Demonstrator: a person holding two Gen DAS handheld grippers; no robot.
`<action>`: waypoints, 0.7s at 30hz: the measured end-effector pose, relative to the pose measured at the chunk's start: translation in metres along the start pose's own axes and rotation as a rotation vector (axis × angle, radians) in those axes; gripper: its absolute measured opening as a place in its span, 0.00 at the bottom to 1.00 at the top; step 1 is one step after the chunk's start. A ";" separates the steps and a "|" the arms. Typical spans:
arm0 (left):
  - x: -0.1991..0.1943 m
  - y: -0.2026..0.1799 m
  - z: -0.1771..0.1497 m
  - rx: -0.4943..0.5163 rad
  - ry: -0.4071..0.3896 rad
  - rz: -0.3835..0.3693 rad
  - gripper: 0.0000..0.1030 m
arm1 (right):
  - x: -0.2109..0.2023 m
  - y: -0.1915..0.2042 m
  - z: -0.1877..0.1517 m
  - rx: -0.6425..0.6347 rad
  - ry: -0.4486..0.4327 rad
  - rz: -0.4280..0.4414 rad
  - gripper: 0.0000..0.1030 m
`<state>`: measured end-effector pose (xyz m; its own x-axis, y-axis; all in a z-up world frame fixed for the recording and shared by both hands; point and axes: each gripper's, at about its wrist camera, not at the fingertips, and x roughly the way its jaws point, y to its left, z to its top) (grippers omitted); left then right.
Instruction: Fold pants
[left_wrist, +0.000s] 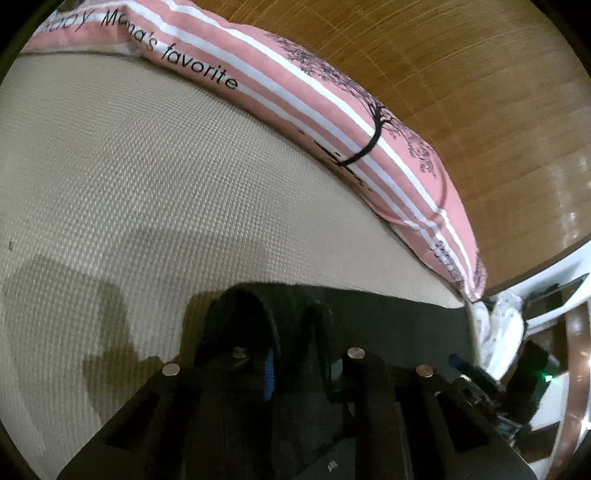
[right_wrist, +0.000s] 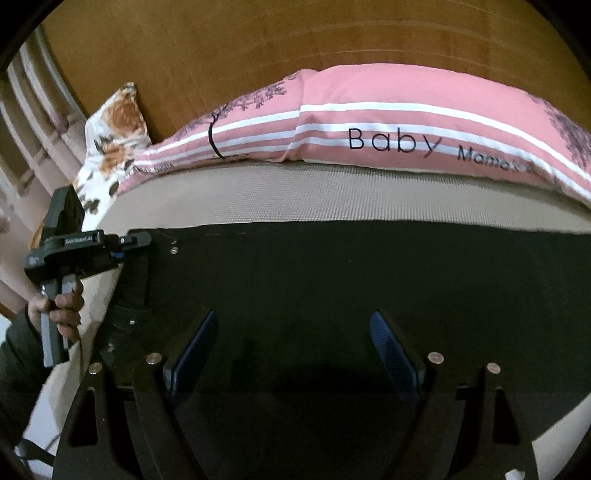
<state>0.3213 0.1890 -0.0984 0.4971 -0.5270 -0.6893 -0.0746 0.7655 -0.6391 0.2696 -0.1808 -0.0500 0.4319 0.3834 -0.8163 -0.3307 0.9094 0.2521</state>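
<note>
Black pants (right_wrist: 332, 280) at 6 o'clock. Beige woven-texture mattress (left_wrist: 147, 166). Pink pillow (right_wrist: 406, 122) with white stripes, black lettering, dark tree print, at 12. White floral pillow (right_wrist: 110, 147), orange-brown blooms, at 10. Brown wood-grain headboard (right_wrist: 221, 44).

Dim indoor light, soft shadows, heavy fisheye distortion, slight blur.
</note>
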 end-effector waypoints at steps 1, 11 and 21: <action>0.000 -0.002 0.000 0.009 -0.006 0.006 0.14 | 0.003 -0.001 0.003 -0.011 0.006 0.001 0.80; -0.062 -0.051 -0.028 0.160 -0.223 -0.096 0.08 | 0.025 -0.032 0.053 -0.234 0.114 0.053 0.80; -0.093 -0.074 -0.051 0.251 -0.301 -0.115 0.08 | 0.042 -0.064 0.100 -0.493 0.348 0.179 0.72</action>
<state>0.2361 0.1624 -0.0040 0.7236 -0.5114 -0.4635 0.1910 0.7937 -0.5775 0.3928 -0.2066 -0.0479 0.0632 0.3726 -0.9258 -0.7568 0.6227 0.1989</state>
